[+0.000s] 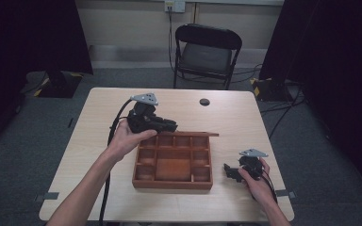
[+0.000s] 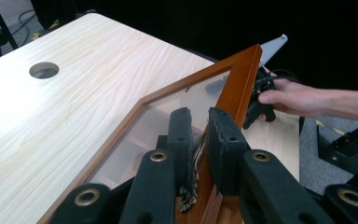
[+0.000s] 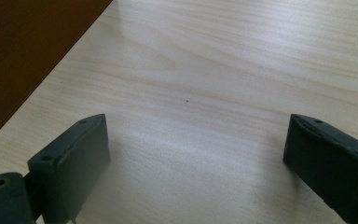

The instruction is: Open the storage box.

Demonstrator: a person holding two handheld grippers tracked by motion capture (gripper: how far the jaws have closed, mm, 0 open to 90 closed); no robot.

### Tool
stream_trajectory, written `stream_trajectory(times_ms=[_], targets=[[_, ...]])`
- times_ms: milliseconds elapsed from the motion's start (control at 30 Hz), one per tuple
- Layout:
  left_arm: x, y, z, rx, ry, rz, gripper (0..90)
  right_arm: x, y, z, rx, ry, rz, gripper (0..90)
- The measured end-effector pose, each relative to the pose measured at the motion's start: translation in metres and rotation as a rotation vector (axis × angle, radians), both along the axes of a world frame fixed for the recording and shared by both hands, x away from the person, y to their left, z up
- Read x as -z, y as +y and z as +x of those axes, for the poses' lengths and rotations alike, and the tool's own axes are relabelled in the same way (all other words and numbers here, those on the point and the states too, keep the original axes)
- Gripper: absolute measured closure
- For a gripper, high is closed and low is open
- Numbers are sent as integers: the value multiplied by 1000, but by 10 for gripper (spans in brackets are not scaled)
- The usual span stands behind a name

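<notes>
The right tool [image 1: 230,172] is rested at 4 o'clock on the bench [image 1: 99,155], its jaws spread on nothing. The wooden box [image 1: 172,162], compartmented, sits at centre. Its glazed lid [image 2: 168,109] is pinched at the clasp edge by the left tool [image 2: 199,140], at 11 o'clock. The frame is judged stiff, the pane fragile and slippery; hold should be taken on wood. The hinges are hidden.

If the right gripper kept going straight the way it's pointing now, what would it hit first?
Probably the side wall of the wooden box. The right gripper rests on the table pointing left at it, jaws open and empty.
</notes>
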State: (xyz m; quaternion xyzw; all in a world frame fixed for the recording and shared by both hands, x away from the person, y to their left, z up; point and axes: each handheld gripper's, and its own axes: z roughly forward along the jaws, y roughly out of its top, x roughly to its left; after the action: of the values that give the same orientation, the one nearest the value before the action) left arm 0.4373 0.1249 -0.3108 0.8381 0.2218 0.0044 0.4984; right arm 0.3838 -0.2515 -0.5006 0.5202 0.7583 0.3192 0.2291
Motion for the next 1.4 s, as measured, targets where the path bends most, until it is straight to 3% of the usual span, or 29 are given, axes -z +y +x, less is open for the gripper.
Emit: stream_trajectory(times_ms=[600, 1400], targets=[[-3, -2, 2, -36, -32, -8, 805, 0, 0, 0, 1, 0, 1, 61], [-4, -1, 6, -33, -43, -21, 827, 0, 1, 1, -5, 1, 3, 56]])
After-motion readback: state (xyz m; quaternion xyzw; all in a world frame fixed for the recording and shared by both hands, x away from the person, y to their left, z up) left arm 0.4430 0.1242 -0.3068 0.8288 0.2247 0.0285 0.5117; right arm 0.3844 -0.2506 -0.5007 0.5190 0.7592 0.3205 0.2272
